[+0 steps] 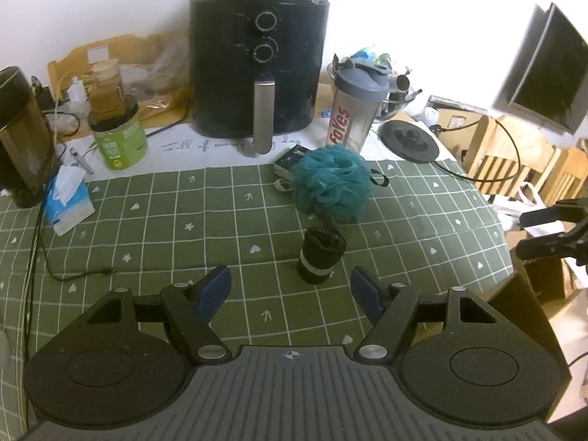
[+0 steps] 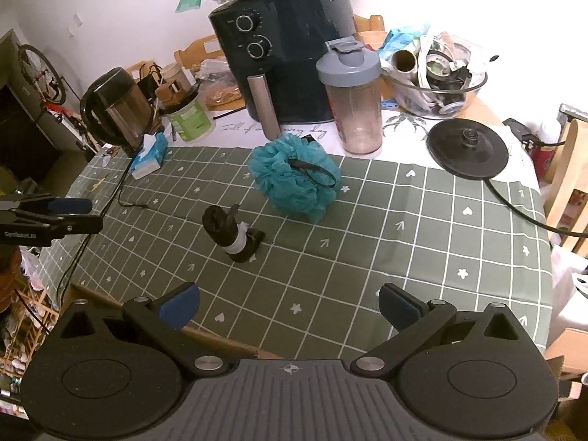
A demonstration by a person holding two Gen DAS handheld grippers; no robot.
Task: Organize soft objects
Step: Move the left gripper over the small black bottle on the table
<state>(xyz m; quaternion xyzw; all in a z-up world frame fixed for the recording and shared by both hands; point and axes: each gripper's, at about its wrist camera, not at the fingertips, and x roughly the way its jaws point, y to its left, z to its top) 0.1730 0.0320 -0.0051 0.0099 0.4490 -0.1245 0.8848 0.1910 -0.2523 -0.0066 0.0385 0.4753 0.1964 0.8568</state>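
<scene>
- Kettle (image 2: 115, 108) far left at the table edge, dark, upright.
- Tissue pack (image 2: 149, 154) just beside the kettle, lying on the green checked tablecloth (image 2: 422, 242).
- Green-label jar (image 2: 191, 117) behind the tissues, on the white cloth strip.
- Left gripper (image 1: 290, 290) low over the near table edge, jaws spread apart, nothing between them; blue pads visible.
- Rolled black sock bundle with a white band (image 1: 319, 257) stands on the green cloth just ahead of the left gripper, not touching it; in the right wrist view (image 2: 231, 233) it looks tilted.
- Teal bath pouf (image 2: 294, 178) behind the sock roll, near but apart, black loop strap lying on top of it.
- Black air fryer (image 2: 283, 55) at the back, bagged stuff piled on top.
- Shaker bottle with grey lid (image 2: 352, 99) just right of the fryer, upright.
- Right gripper (image 2: 288, 307) over the near-right table edge, jaws wide apart, empty, well apart from both soft items.
- Glass bowl of clutter (image 2: 437, 81) back right.
- Round black kettle base (image 2: 468, 150) right, cord trailing off the table.
</scene>
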